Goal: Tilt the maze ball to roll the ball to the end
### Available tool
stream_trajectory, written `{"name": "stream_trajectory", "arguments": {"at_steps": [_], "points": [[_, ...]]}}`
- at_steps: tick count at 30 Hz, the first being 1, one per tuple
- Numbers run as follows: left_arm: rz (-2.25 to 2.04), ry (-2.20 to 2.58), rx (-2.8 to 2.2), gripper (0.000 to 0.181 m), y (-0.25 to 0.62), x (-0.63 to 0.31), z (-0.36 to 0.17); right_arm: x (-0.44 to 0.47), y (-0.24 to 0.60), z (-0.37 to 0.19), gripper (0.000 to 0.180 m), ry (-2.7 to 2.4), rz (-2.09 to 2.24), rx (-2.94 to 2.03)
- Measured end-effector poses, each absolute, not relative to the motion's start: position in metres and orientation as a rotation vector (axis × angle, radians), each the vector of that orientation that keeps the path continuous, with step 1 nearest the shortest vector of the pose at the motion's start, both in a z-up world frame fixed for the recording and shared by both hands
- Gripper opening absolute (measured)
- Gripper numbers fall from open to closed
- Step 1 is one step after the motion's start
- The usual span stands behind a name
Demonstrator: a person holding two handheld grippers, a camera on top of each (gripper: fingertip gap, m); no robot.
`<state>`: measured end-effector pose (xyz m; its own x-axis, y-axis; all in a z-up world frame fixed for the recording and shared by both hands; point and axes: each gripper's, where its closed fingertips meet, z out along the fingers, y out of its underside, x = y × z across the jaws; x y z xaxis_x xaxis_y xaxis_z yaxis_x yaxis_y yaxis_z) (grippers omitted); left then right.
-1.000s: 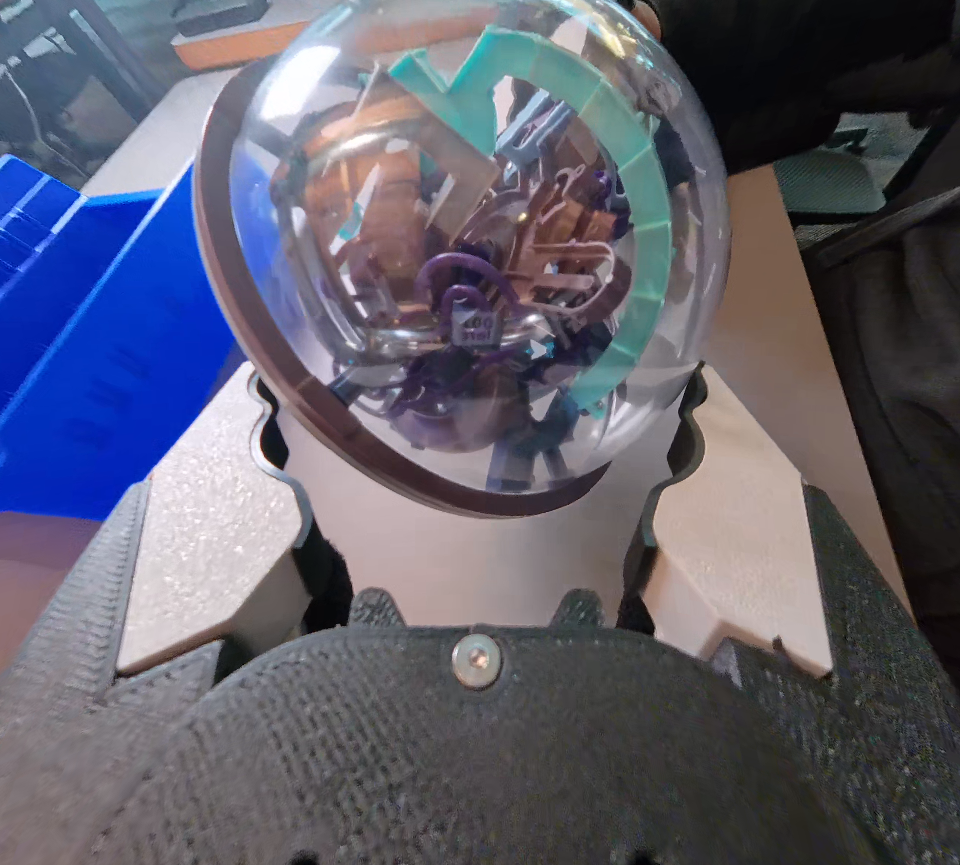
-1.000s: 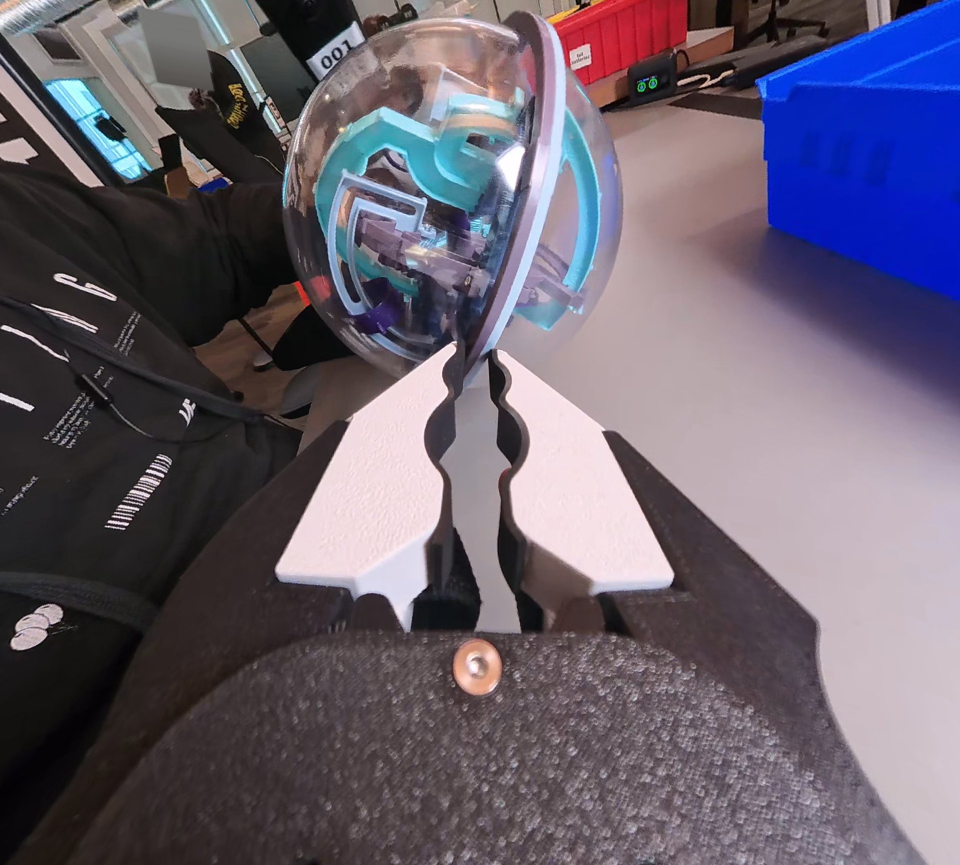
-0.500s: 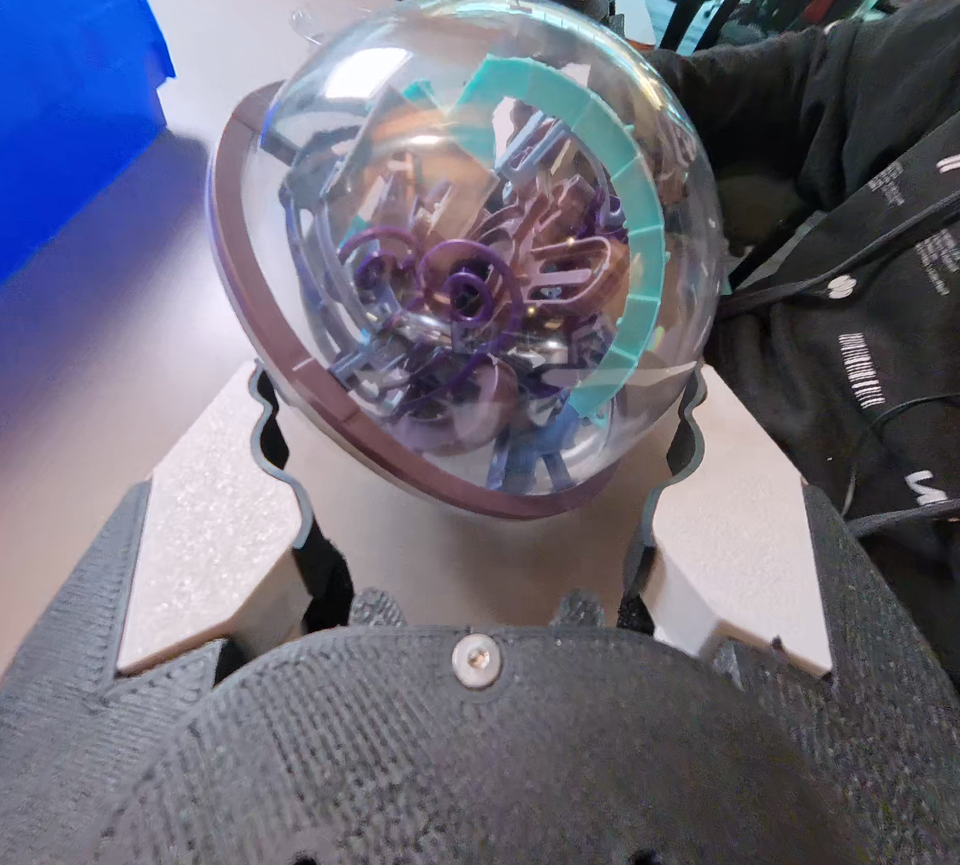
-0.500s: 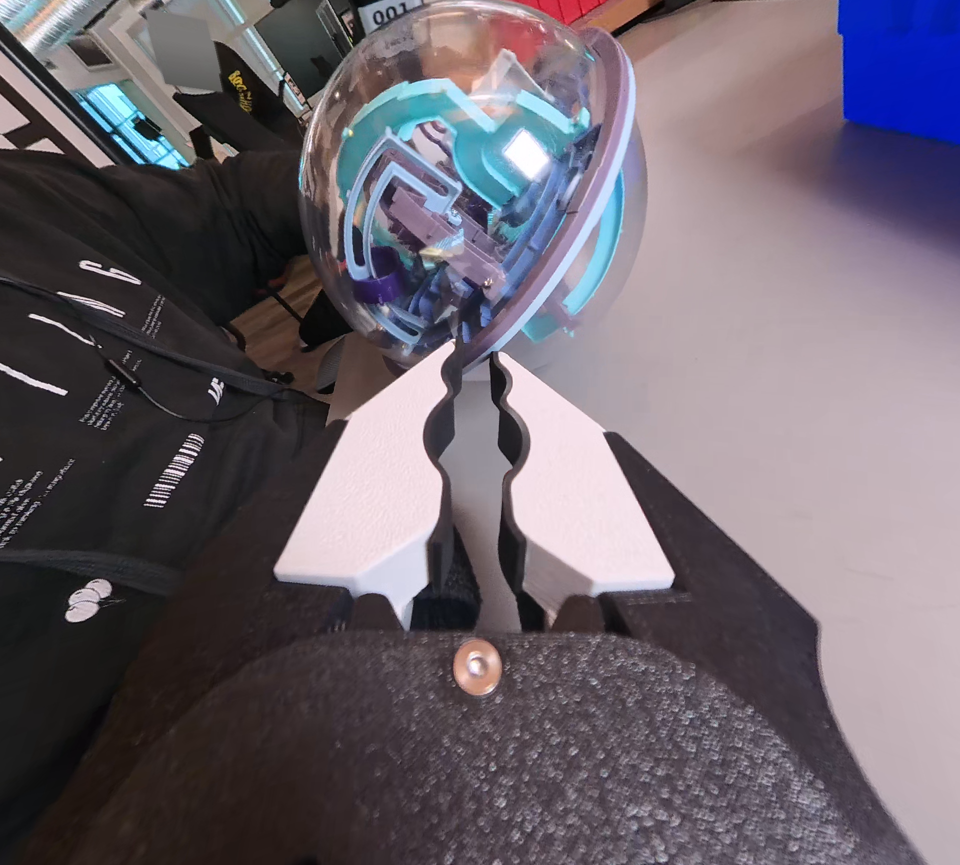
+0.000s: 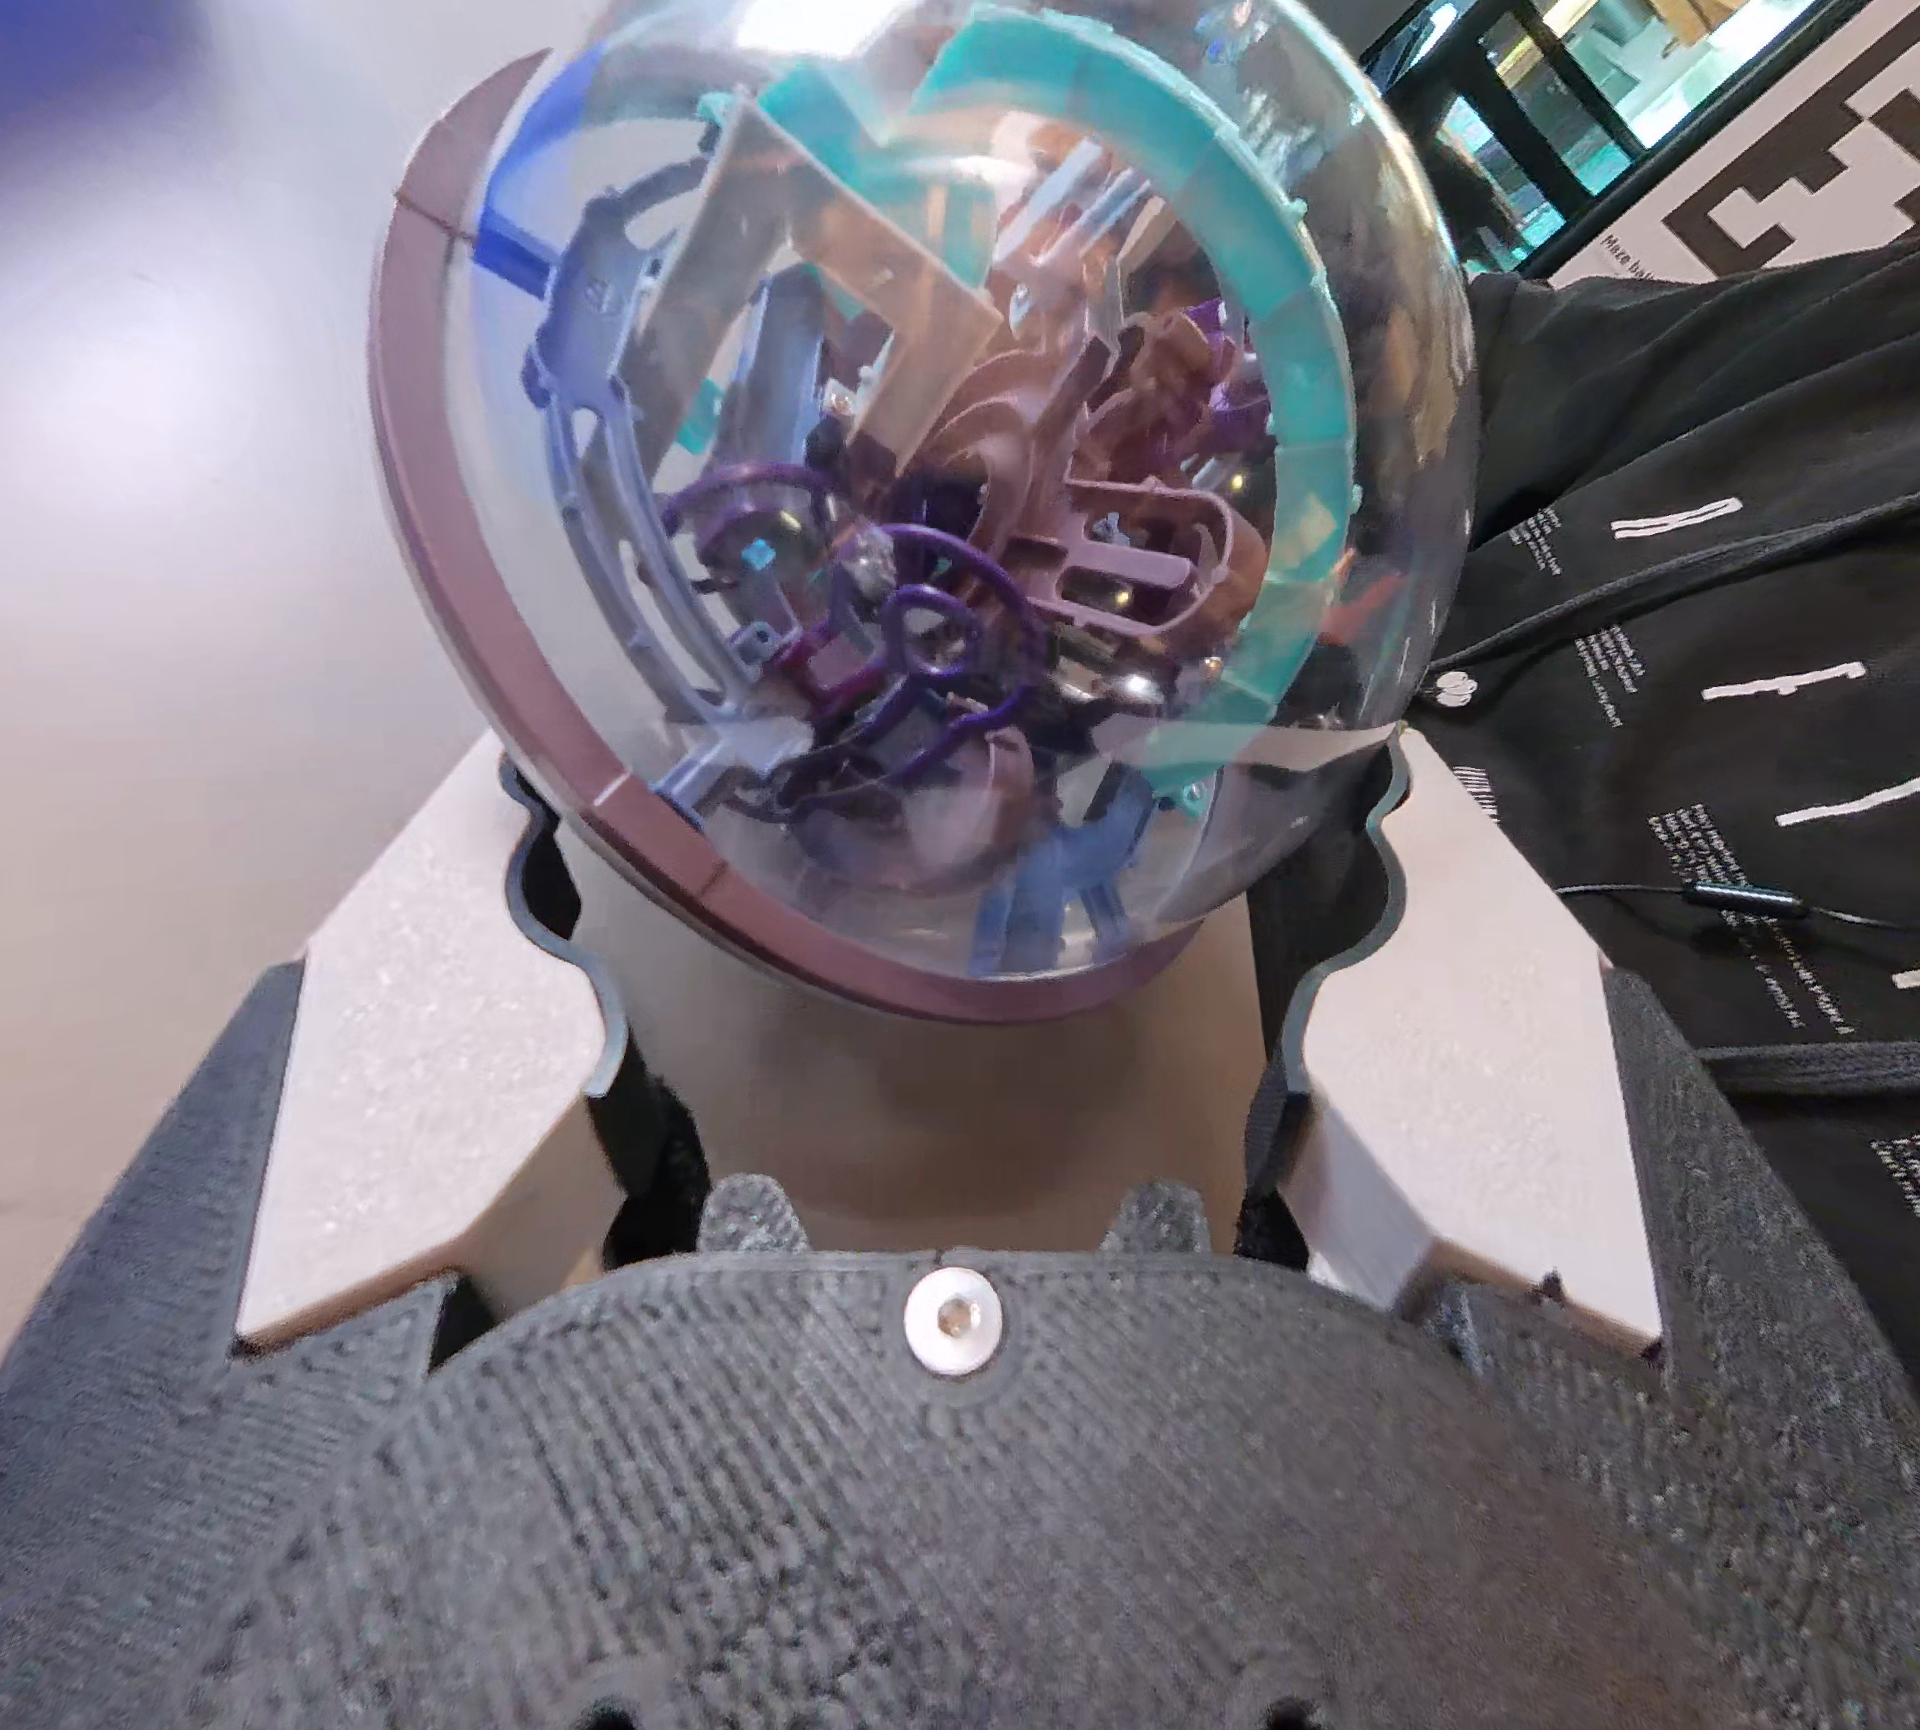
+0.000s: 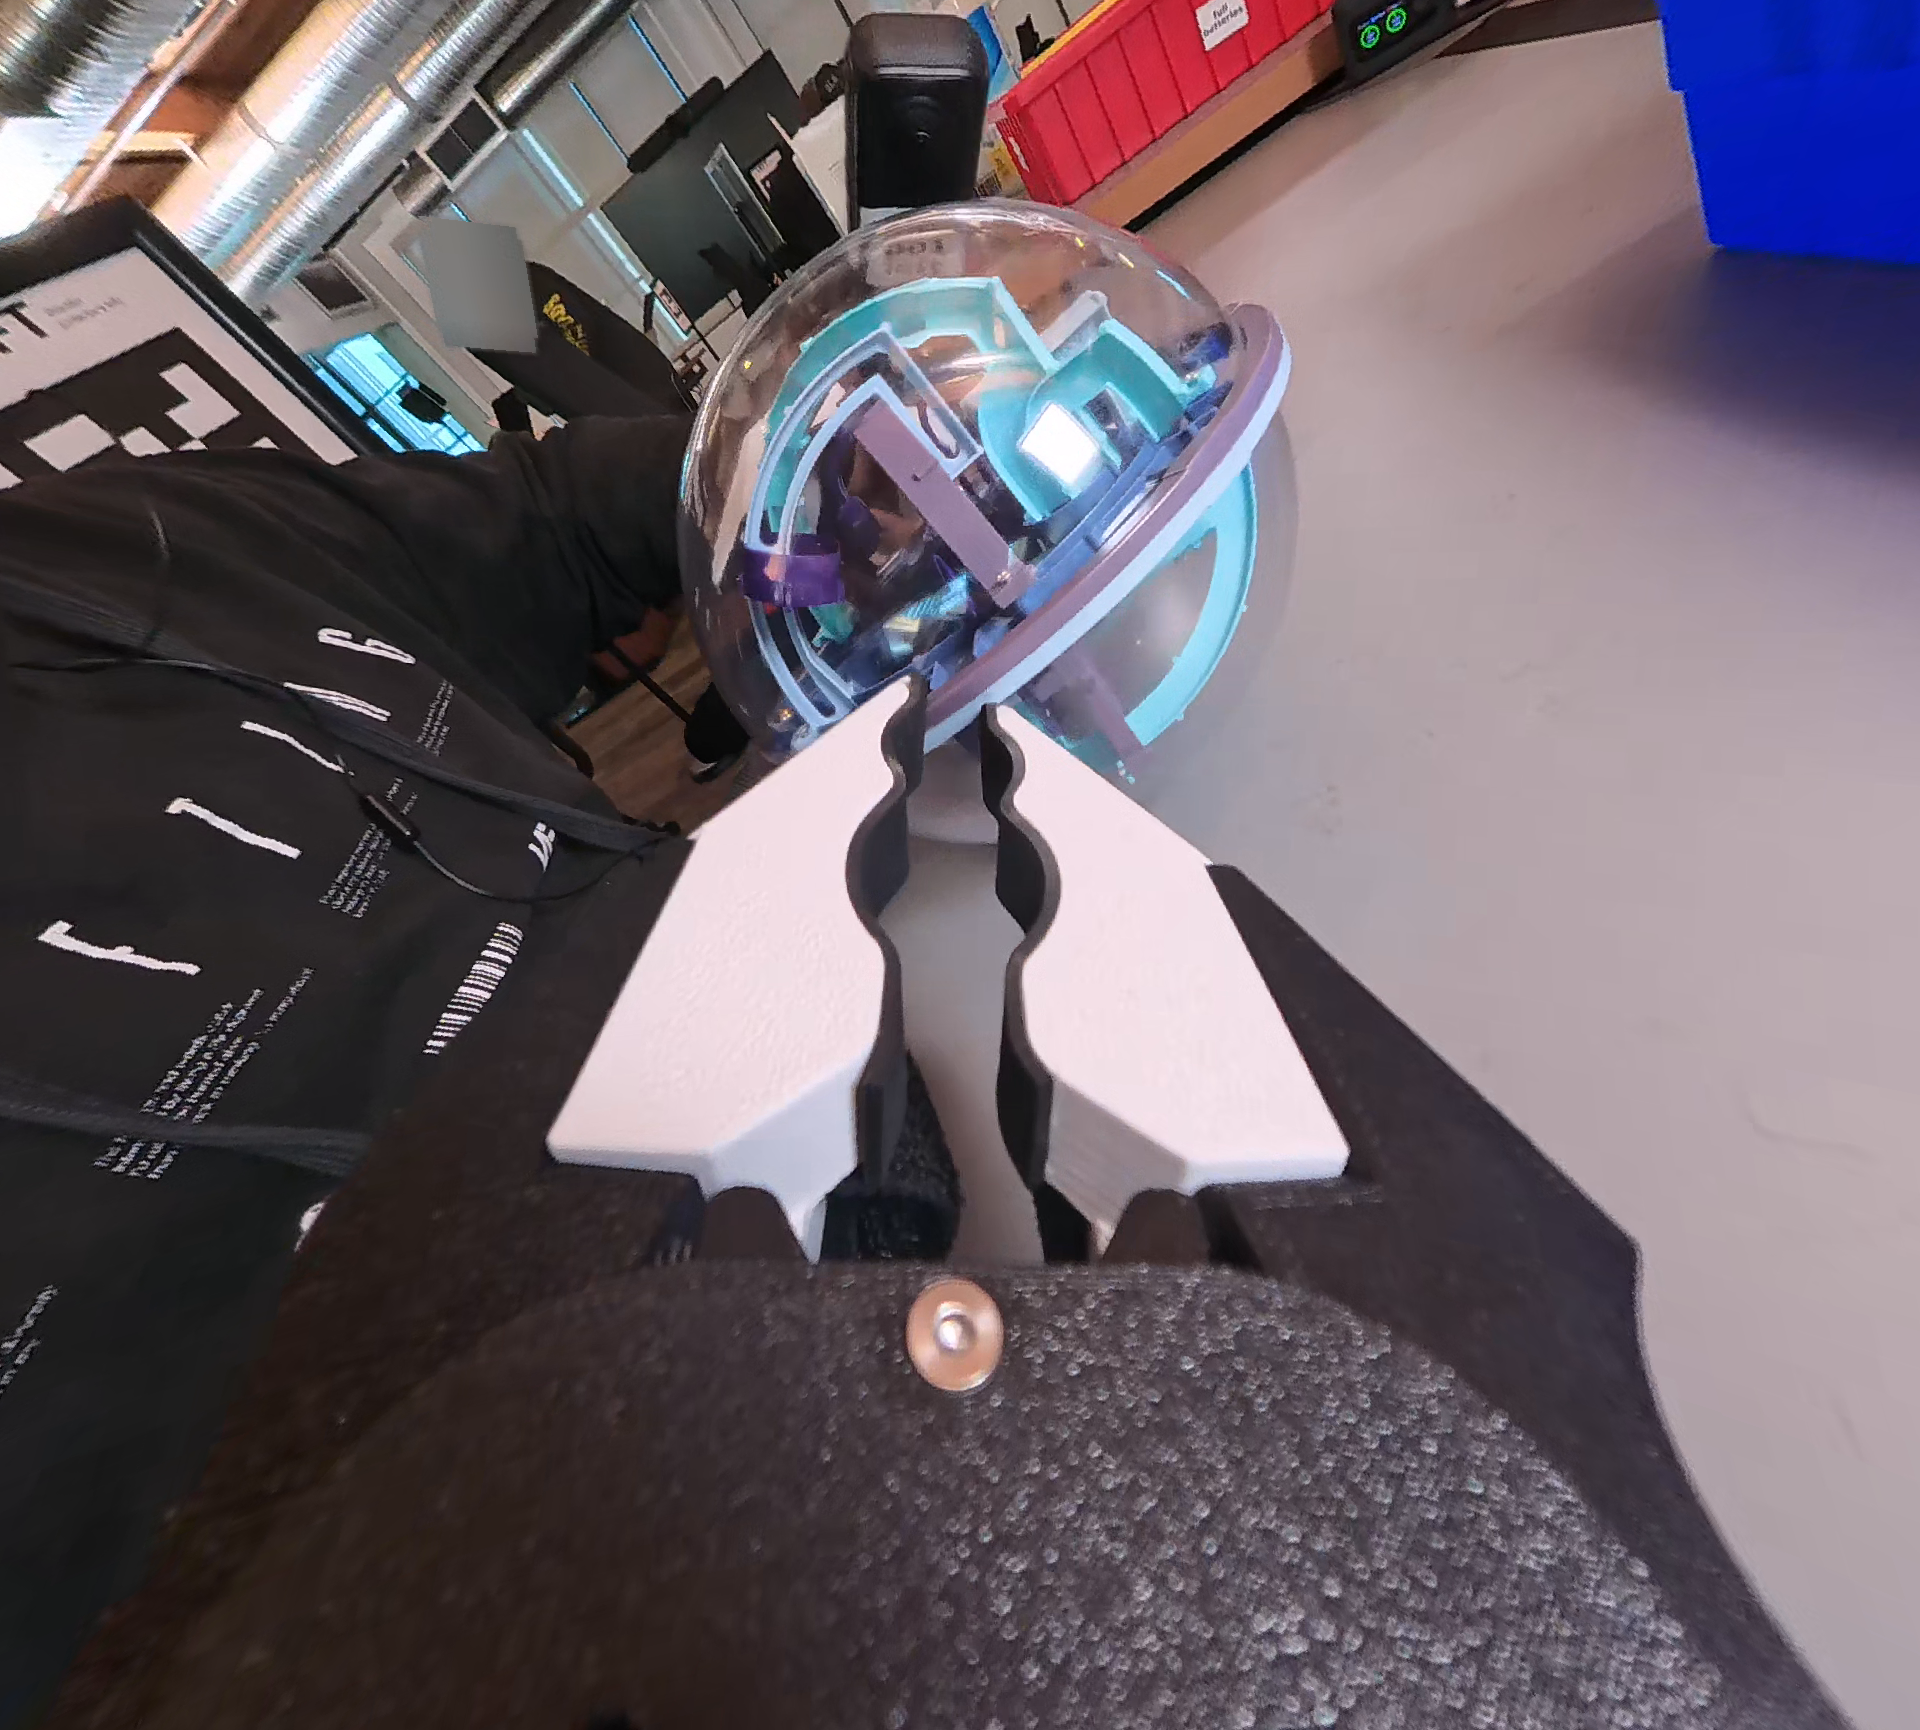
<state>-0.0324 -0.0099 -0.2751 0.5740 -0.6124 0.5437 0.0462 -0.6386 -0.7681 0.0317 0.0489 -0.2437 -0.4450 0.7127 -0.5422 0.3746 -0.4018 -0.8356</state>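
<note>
Two grippers share the maze ball, and both hold it clear of the grey table. Nearest in the right wrist view, the right gripper is clenched on the ball's purple equator rim, its white fingers nearly together with the rim pinched at the tips. In the left wrist view the left gripper is spread wide, its tips pressed against opposite sides of the clear sphere low down, cradling it.

Compared with a second ago, the rim has swung from almost upright in the right view to a strong slant, its high end toward the blue bin, and the background has rolled round with it. The teal track now arcs along the upper right of the sphere in the left view. I judge the tilt is under way, steering the small steel ball along its track; I cannot pick that ball out among the purple and lilac ramps, so progress is unclear.

Beyond the sphere lie the person's black printed garment, a red bin and ceiling ducts.
</note>
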Motion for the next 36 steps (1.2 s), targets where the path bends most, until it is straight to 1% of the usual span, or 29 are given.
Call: {"name": "stream_trajectory", "arguments": {"at_steps": [10, 14, 16, 18, 19, 20, 21, 27, 29, 32, 36], "points": [[-1.170, 0.409, -2.092, 0.150, -0.011, -0.029, -0.277, 0.034, 0.050, -0.246, 0.009, -1.556, 1.904, -1.516], [-1.200, 0.366, -2.112, 0.149, -0.010, -0.026, -0.277, 0.037, 0.054, -0.243, 0.015, -1.566, 1.799, -1.452], [-1.217, 0.318, -2.112, 0.139, -0.008, -0.028, -0.277, 0.039, 0.061, -0.235, 0.017, -1.529, 1.665, -1.368], [-1.228, 0.278, -2.106, 0.115, -0.007, -0.031, -0.278, 0.045, 0.068, -0.225, 0.023, -1.504, 1.461, -1.231], [-1.259, 0.235, -2.087, 0.107, -0.006, -0.033, -0.277, 0.049, 0.066, -0.224, 0.034, -1.525, 1.350, -1.155], [-1.313, 0.188, -2.060, 0.105, -0.004, -0.034, -0.274, 0.051, 0.063, -0.224, 0.043, -1.544, 1.265, -1.104], [-1.350, 0.163, -2.034, 0.102, -0.003, -0.034, -0.271, 0.053, 0.061, -0.225, 0.047, -1.548, 1.219, -1.086], [-1.262, 0.213, -2.033, 0.102, 0.004, -0.031, -0.272, 0.056, 0.072, -0.227, 0.035, -1.475, 1.214, -1.162], [-1.245, 0.213, -2.054, 0.102, 0.004, -0.029, -0.272, 0.056, 0.077, -0.226, 0.027, -1.451, 1.236, -1.201], [-1.234, 0.199, -2.071, 0.102, 0.002, -0.028, -0.271, 0.055, 0.085, -0.228, 0.009, -1.416, 1.246, -1.266], [-1.221, 0.197, -2.082, 0.102, 0.002, -0.028, -0.271, 0.054, 0.088, -0.229, 0.006, -1.393, 1.306, -1.332]]}}
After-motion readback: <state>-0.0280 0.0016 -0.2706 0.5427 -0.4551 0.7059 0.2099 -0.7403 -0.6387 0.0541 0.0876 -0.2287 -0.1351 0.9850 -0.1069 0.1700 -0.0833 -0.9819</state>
